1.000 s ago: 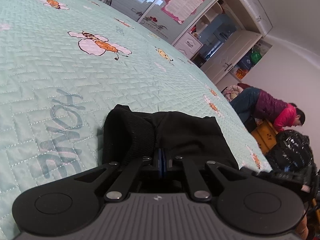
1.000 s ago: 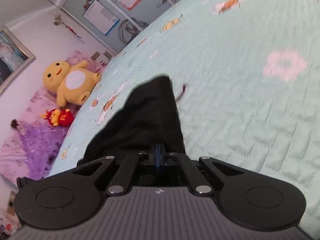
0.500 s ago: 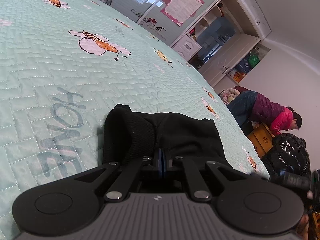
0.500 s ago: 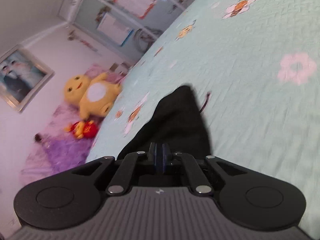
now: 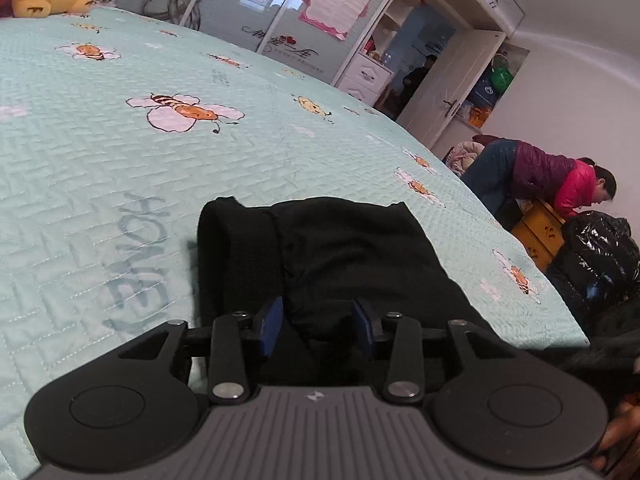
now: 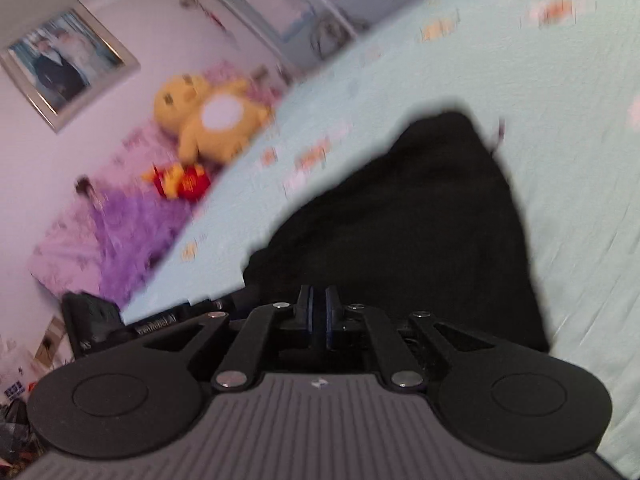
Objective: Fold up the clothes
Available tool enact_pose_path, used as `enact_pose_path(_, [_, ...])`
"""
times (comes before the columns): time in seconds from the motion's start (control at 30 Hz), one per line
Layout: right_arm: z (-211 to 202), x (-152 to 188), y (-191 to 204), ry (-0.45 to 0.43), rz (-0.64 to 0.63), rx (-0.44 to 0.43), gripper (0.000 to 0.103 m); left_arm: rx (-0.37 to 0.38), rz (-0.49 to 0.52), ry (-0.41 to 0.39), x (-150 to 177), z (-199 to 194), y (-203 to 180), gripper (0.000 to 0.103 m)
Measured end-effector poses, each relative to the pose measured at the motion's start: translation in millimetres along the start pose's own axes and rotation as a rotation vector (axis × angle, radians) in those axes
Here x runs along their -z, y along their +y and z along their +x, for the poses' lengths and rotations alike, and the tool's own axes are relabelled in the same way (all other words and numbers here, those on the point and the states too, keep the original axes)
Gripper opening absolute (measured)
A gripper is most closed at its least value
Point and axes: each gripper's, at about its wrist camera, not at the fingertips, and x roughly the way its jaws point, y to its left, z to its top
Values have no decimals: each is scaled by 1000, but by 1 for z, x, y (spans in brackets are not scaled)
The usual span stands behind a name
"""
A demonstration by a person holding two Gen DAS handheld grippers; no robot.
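Left gripper (image 5: 318, 322) — black garment (image 5: 340, 248) lengthwise ahead

L gripper (image 5: 318, 326) jaws opening, black garment (image 5: 344, 256) betw. blue pads (image 5: 270, 322), not pinched; lies on bee-print bedspread (image 5: 120, 168).

1. I see a black garment (image 5: 352, 248) of soft, matt knit cloth with a ribbed band.
2. The bedspread (image 5: 120, 168) is stitched, quilted cloth, a bit bumpy.
3. My left gripper (image 5: 318, 326) is matt black plastic with shiny metal pins.
4. The black bag (image 5: 596, 256) looks glossy and crinkly.
5. The yellow toy (image 6: 212, 120) looks fuzzy.
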Motion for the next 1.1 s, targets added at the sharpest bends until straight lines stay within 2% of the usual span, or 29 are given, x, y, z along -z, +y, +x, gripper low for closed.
enact_pose_path(0.03, [5, 3, -4, 17, 9, 20, 0, 0, -19, 0, -1, 0, 2, 38])
enact_pose_path(0.1, [5, 4, -10, 0, 20, 16, 0, -14, -30, -3, -2, -3, 4, 34])
enact_pose_path(0.17, [-7, -4, -8, -24, 21, 4, 4, -41, -37, -18, -2, -9, 1, 34])
enact_pose_path(0.23, [-23, -12, -7, -63, 15, -1, 14, -87, -72, -52, 0, -22, -2, 37])
enact_pose_path(0.33, [-54, -19, -22, -154, 68, -4, 35, -114, -231, -91, 10, -42, 4, 48])
enact_pose_path(0.4, [-75, -21, -38, -209, 109, 26, 41, -111, -357, -90, 19, -48, 13, 53])
enact_pose_path(0.47, [-88, -21, -54, -239, 140, 71, 47, -110, -463, -89, 27, -52, 21, 54])
enact_pose_path(0.57, [-95, -21, -79, -229, 195, 130, 48, -84, -571, -95, 28, -49, 29, 56])
enact_pose_path(0.67, [-88, -18, -94, -180, 236, 122, 49, -89, -604, -94, 27, -42, 30, 60])
enact_pose_path(0.87, [-63, -14, -104, -103, 257, 60, 50, -56, -652, -104, 27, -37, 35, 65])
enact_pose_path(1.1, [-34, -33, -107, -12, 277, -55, 50, -44, -610, -61, 21, -23, 32, 64])
